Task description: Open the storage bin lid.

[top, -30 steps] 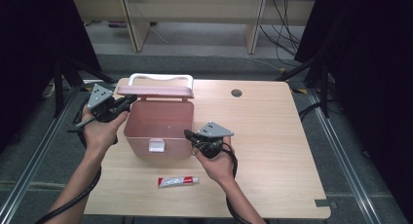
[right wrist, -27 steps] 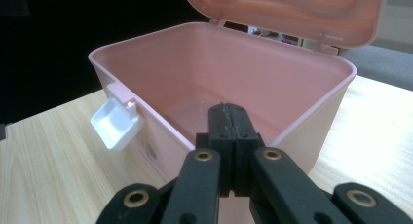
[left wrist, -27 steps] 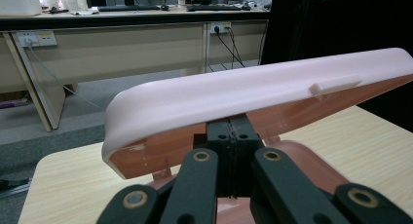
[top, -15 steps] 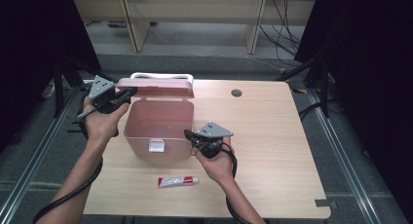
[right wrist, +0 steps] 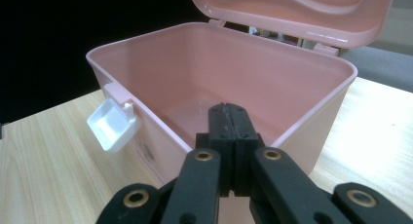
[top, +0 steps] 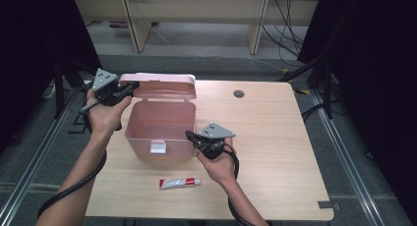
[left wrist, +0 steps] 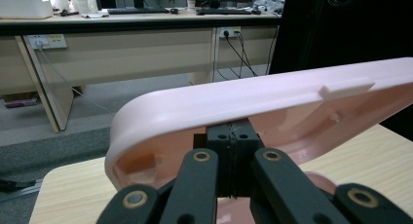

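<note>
Pink box (top: 160, 132) sits a bit left of the middle of the desk (top: 275, 137), lid (top: 160, 86) swung up and leaning back toward the far edge. Left tongs (top: 129, 90) are squeezed fully shut with their tips pushed up against the underside of the lid near its left corner; in the left gripper view the closed tips meet the lid (left wrist: 253, 107) right below its rim. They aren't pinching it, just propping. Right tongs (top: 191, 136) are shut too, empty, sitting at the box's front right corner; in the right gripper view they point over the rim into the box (right wrist: 229, 83), which looks empty inside. White latch (right wrist: 113, 124) hangs loose on the front wall. A small tube (top: 180, 183) lies on the desk in front of the box, well apart from both tongs.

What I'd worry about:
- the lid is only resting on closed tips, so if the left hand slips sideways, it could drop shut
- pushing it further back could tip or slide the whole box, since it's light plastic and the right tongs are only beside it, not gripping
- the tube is flat and thin, so grabbing it with the right tongs may just shove it along the desk
</note>
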Available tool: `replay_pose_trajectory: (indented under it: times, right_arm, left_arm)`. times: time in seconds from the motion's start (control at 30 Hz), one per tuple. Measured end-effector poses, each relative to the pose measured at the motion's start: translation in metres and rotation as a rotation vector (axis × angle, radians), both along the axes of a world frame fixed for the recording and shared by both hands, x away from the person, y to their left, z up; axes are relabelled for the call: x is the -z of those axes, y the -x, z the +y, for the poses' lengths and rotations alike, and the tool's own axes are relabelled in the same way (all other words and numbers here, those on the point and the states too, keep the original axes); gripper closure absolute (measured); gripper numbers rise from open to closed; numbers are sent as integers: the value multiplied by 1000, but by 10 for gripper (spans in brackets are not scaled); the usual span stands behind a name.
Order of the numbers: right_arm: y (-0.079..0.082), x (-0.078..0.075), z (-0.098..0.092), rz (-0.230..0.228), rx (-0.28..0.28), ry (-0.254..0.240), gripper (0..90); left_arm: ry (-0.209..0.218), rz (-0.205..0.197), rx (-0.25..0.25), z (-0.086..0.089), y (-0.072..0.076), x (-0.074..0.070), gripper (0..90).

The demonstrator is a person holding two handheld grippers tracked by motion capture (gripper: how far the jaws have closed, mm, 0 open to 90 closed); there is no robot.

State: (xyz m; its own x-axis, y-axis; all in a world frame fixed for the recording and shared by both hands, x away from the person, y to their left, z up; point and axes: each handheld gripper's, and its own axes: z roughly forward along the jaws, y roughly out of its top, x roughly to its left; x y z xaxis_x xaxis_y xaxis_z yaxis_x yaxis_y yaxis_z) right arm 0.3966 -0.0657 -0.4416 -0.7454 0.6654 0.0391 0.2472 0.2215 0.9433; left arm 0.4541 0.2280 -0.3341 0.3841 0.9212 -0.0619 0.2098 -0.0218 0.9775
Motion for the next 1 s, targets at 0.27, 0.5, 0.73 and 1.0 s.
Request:
replay_pose_trajectory:
  times: [0.27, 0.5, 0.73, 1.0]
  right_arm:
    - [1, 0, 0, 7, 1, -1, 900]
    - [0, 0, 0, 2, -1, 2, 900]
    - [0, 0, 0, 2, 0, 6, 900]
    - [0, 0, 1, -1, -1, 7, 900]
  left_arm:
    - [4, -4, -8, -1, -5, -2, 899]
    - [4, -5, -22, 1, -10, -4, 899]
    - [4, -4, -31, 2, -14, -5, 900]
    - [4, -4, -41, 2, -20, -7, 899]
